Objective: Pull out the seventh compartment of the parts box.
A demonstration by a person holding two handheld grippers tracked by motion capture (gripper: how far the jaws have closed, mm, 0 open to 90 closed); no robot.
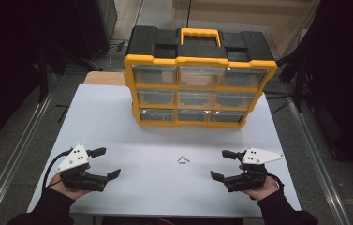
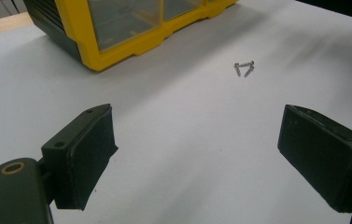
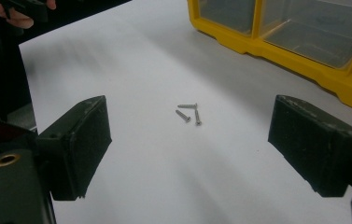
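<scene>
Three screws [image 1: 183,161] loose on table [image 1: 118,117]; yellow drawer organizer [image 1: 200,89] behind

Bare white tabletop [image 1: 118,122] lies between left tool [image 1: 106,163] and right tool [image 1: 223,164]; both stand wide open, nothing between the jaws. Three screws [image 1: 183,161] lie midway, well apart from either tool, with free room all round. Yellow drawer organizer [image 1: 200,86] blocks the far middle of the tabletop.
</scene>
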